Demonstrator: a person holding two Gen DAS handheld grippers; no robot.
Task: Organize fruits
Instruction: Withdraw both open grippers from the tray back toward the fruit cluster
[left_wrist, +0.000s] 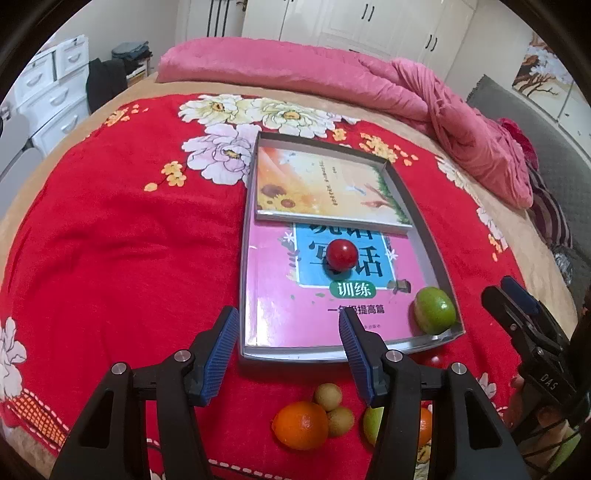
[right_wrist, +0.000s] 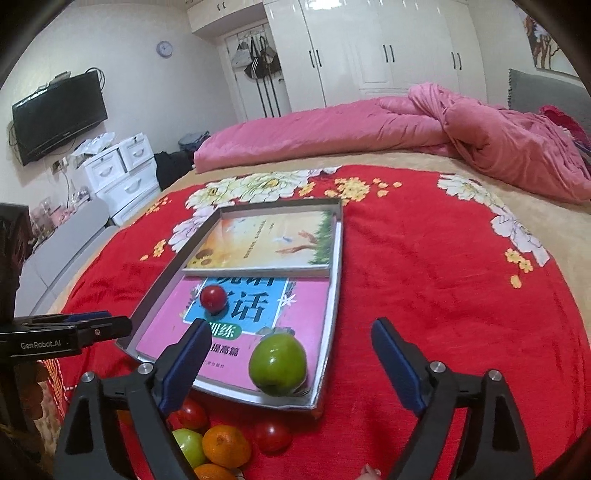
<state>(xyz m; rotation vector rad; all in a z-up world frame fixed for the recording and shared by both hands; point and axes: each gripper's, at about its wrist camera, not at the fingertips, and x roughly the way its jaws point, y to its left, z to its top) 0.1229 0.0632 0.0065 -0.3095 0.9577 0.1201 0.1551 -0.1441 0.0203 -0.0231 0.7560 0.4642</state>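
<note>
A grey tray (left_wrist: 436, 258) (right_wrist: 332, 295) lies on the red blanket with two books in it. A red tomato (left_wrist: 342, 254) (right_wrist: 213, 297) and a green apple (left_wrist: 434, 310) (right_wrist: 277, 364) rest on the pink book. In front of the tray lie an orange (left_wrist: 301, 424), two small tan fruits (left_wrist: 328, 397), a second green apple (right_wrist: 190, 446), an orange (right_wrist: 226, 446) and red tomatoes (right_wrist: 272, 435). My left gripper (left_wrist: 288, 354) is open and empty above the tray's near edge. My right gripper (right_wrist: 291, 365) is open and empty, just behind the green apple.
The red flowered blanket (left_wrist: 129, 240) covers the bed. A rolled pink quilt (left_wrist: 295, 74) lies along the far side. White drawers (right_wrist: 122, 173) and a TV (right_wrist: 59, 114) stand at the left wall.
</note>
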